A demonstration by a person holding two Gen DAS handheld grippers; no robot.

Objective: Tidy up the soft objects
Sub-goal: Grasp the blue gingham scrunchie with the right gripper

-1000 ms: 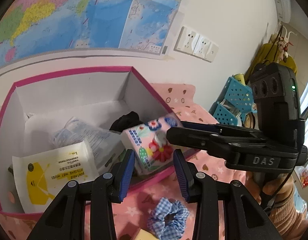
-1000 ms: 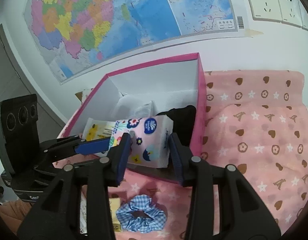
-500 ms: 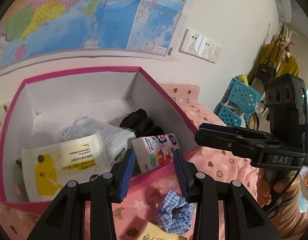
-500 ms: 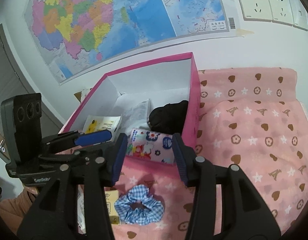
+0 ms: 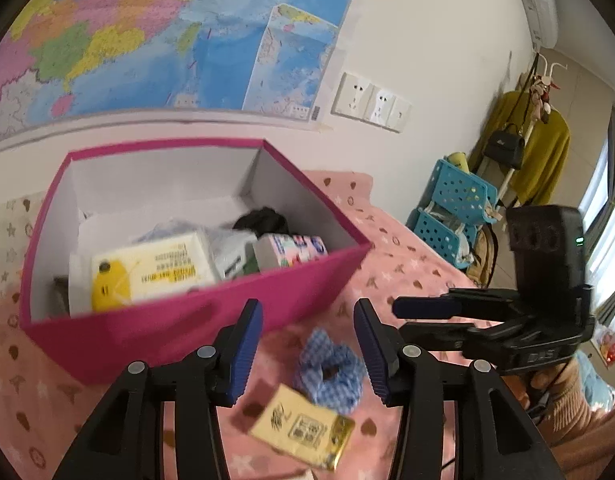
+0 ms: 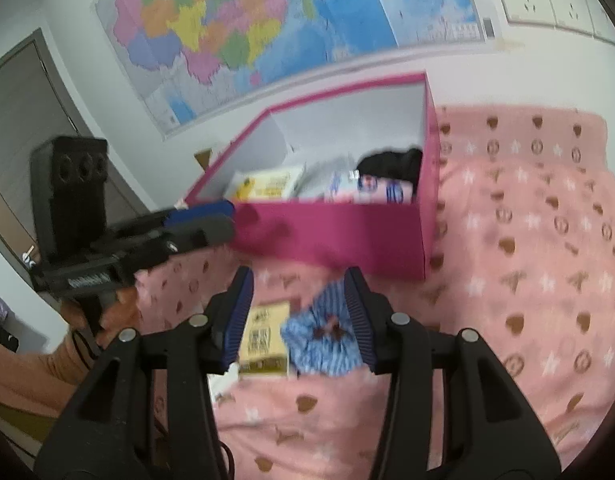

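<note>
Both grippers, left (image 5: pixel 308 350) and right (image 6: pixel 298 312), hang with jaws apart and empty above one blue scrunchie (image 5: pixel 330 368) and one yellow packet (image 5: pixel 303 432). The floral tissue pack (image 5: pixel 290 249), held a second ago, apparently lies inside the pink box (image 5: pixel 195 320) near its front right corner.

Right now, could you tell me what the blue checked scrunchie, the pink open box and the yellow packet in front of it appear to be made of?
Blue checked scrunchie: woven gingham fabric, matte, judging by its gathered ruffles. Pink open box: probably cardboard, with thin stiff walls, magenta outside and plain white inside. Yellow packet: likely plastic film or foil, as its gold edge catches the light; blur leaves this uncertain.
</note>
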